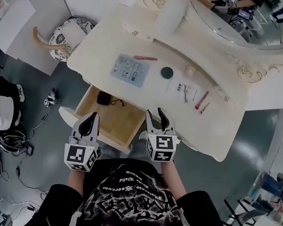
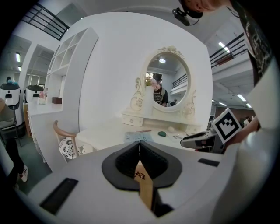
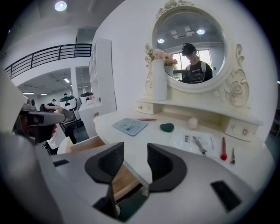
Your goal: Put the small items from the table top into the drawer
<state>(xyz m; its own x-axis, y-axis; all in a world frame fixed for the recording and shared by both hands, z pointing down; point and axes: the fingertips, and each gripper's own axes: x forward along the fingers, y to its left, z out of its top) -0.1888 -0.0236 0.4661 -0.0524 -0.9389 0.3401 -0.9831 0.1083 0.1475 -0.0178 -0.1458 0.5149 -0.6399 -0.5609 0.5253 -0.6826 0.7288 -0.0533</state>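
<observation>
Your right gripper (image 1: 156, 115) is the nearer one to the work; its fingers stand well apart with nothing between them; the left gripper (image 1: 92, 115) hangs over the open drawer (image 1: 110, 124), fingers pressed together and empty. The small items all lie on the worktop (image 1: 105, 43), ahead of the right fingers and mostly off to their right, while the drawer lies to their left; so I'd expect a reach forward, then a carry back and leftward. Count: one red pen (image 1: 201, 100), its long axis running away from you at a slight slant; one small dark clip (image 1: 204, 108) just beside it; one paper sheet (image 1: 177, 86) with metal tools on it; one green disc (image 1: 167, 72); one pale round lump (image 1: 190, 71); one blue card (image 1: 130, 70); one pink stick (image 1: 145, 58); in the drawer, one black item (image 1: 104, 98).
</observation>
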